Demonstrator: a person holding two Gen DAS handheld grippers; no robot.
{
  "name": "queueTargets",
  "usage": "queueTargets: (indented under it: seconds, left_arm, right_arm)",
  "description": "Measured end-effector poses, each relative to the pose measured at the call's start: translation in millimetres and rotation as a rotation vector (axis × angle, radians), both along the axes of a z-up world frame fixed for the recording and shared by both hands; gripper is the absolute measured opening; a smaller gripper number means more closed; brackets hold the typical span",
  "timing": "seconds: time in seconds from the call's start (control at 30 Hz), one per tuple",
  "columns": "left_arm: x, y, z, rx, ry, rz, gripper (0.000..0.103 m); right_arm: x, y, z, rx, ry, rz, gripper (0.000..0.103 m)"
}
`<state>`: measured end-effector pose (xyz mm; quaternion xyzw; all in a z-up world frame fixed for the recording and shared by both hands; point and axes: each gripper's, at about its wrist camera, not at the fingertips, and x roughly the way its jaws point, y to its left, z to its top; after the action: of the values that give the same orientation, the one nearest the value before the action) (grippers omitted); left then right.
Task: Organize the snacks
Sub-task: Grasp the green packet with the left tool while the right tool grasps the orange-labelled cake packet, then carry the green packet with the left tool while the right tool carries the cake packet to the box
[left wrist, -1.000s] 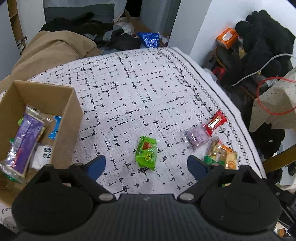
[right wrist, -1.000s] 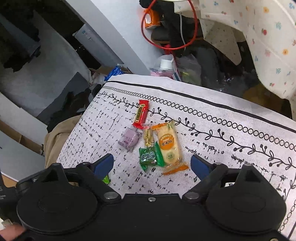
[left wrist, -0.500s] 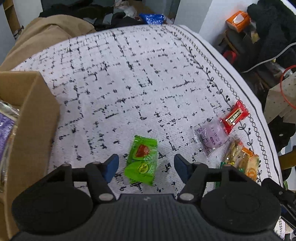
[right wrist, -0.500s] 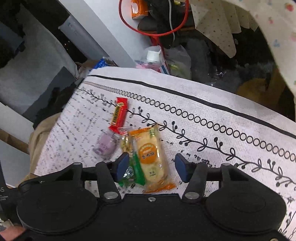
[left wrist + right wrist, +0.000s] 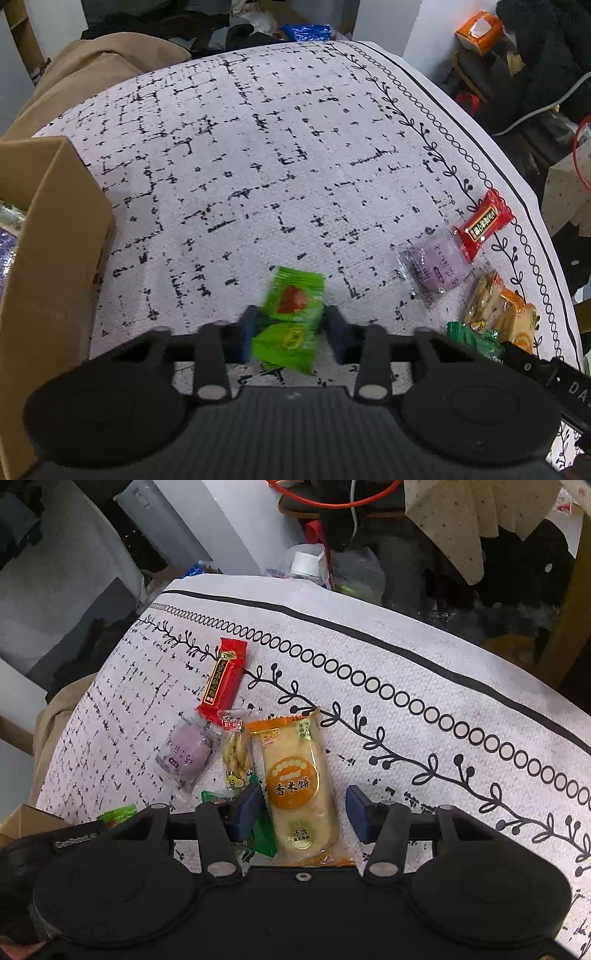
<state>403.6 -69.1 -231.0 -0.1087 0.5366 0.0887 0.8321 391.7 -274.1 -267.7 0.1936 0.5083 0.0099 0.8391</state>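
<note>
Green snack packet (image 5: 291,321) sits between the blue pads of the left gripper (image 5: 290,334), low centre of the left wrist view; jaws drawn in against both its sides, so clenched on it. Whether it is lifted off the tablecloth (image 5: 258,166) or still resting there, cannot tell.

Cardboard box (image 5: 55,236) at 9 o'clock from that packet, well apart; a purple and silvery wrapper shows inside at the frame edge, so some snacks are likely already stowed.

Right gripper (image 5: 303,812): jaws straddle the orange rice-cracker pack (image 5: 299,786). The left pad looks to touch the pack's edge; a gap shows at the right pad. Not yet gripping, part closed.

Loose cluster around the cracker pack, all touching or overlapping:
- twisted-biscuit packet (image 5: 236,753) at 10 o'clock
- dark green packet (image 5: 258,830) tucked under its lower left side
- purple round sweet (image 5: 186,753) further out at 9–10 o'clock
- red bar (image 5: 223,681) at 11 o'clock, near the vine border.

Judgement: partway. One packet in hand, one being taken, four more on the cloth; box not full from what shows.
</note>
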Motion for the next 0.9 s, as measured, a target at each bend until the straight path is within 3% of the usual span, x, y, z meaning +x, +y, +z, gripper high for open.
queueTargets:
  seconds: [0.07, 0.47, 0.9]
  left_arm:
    - [-1.1, 2.3, 2.1, -0.013, -0.003, 0.005, 0.034]
    - [-25.0, 3.9, 39.4, -0.005, -0.070, 0.012, 0.033]
    - [-60.2, 23.6, 90.6, 0.030, -0.161, 0.060, 0.033]
  right_arm:
    - [-0.4, 0.5, 0.9, -0.013, -0.001, 0.003, 0.037]
    - [-20.0, -6.7, 34.4, 0.073, -0.095, 0.011, 0.036]
    - [-38.4, 14.3, 73.5, 0.148, -0.196, 0.110, 0.036]
